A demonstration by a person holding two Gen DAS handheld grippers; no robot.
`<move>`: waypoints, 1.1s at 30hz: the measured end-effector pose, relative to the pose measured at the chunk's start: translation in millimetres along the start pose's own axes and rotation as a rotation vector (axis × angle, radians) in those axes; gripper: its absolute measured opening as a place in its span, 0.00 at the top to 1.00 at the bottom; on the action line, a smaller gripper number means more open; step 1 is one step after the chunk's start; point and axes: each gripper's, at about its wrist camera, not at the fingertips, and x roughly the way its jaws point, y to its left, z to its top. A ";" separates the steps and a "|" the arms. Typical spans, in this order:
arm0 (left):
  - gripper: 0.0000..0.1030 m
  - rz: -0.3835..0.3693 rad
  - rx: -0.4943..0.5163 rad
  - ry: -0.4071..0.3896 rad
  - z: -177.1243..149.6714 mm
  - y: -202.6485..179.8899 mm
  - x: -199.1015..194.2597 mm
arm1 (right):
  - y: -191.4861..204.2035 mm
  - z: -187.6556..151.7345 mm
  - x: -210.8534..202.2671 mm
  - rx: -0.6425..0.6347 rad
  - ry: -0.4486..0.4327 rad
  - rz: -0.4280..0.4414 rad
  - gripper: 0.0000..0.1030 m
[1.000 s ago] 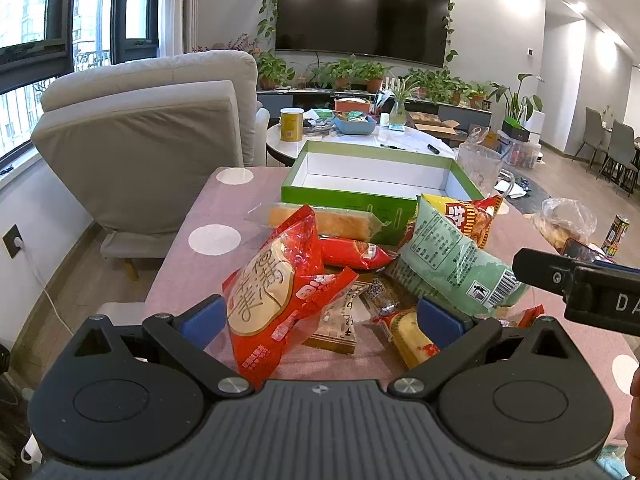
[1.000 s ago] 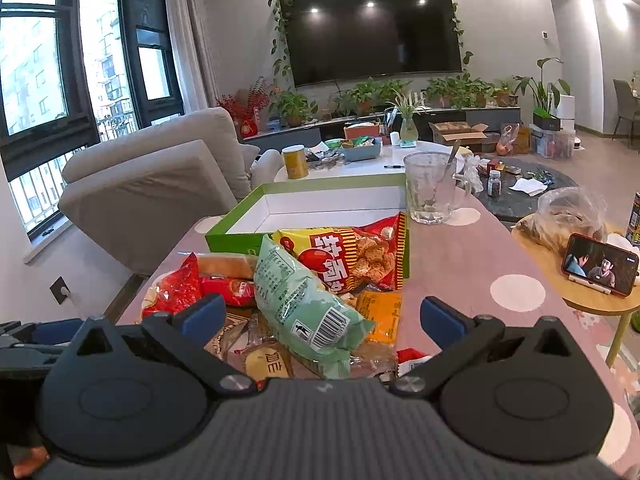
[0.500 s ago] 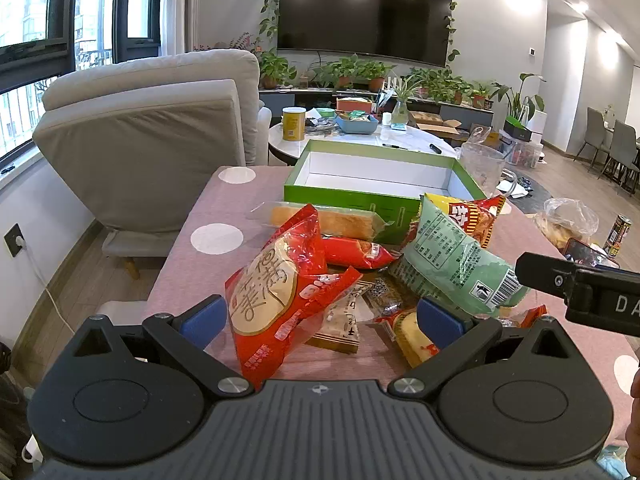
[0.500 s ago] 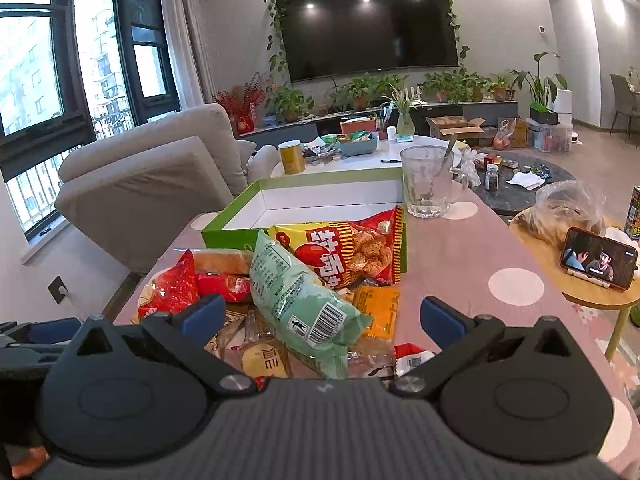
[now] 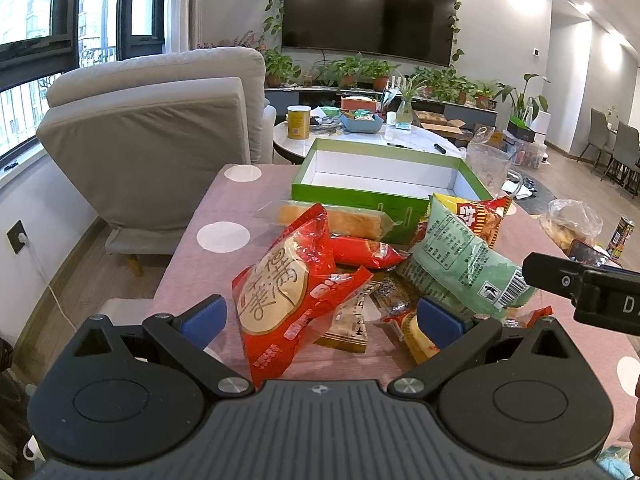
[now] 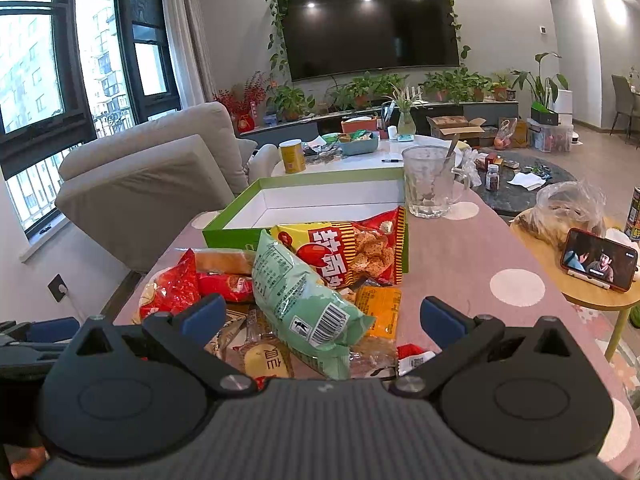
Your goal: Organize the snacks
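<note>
Left claw (image 5: 320,316), jaws apart, has crept slightly closer to the red snack bag (image 5: 292,296) over the last second. Right claw (image 6: 320,316), also spread, has barely shifted and frames the green snack bag (image 6: 308,304). Nothing gripped; the green box (image 5: 384,188) sits empty behind the pile on the counter (image 6: 460,264).

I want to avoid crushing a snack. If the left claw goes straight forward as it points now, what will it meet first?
Most likely the big red snack bag: it lies between the open fingers of the left claw, nearest the camera. Depth is unclear, but nothing seems to lie before it.
</note>
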 end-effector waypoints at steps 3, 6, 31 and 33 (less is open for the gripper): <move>0.01 0.001 -0.003 0.004 -0.7 1.2 0.4 | 2.3 0.7 0.8 -0.005 0.004 0.002 0.41; 0.01 0.001 -0.005 0.006 -0.8 1.7 0.7 | 4.2 0.8 1.8 -0.011 0.007 0.001 0.41; 0.05 -0.006 -0.273 0.004 -6.9 93.4 8.1 | 65.9 14.7 27.1 -0.151 0.032 0.065 0.41; 0.07 -0.021 -0.274 0.035 -10.7 97.8 18.1 | 74.0 17.6 33.0 -0.169 0.044 0.088 0.41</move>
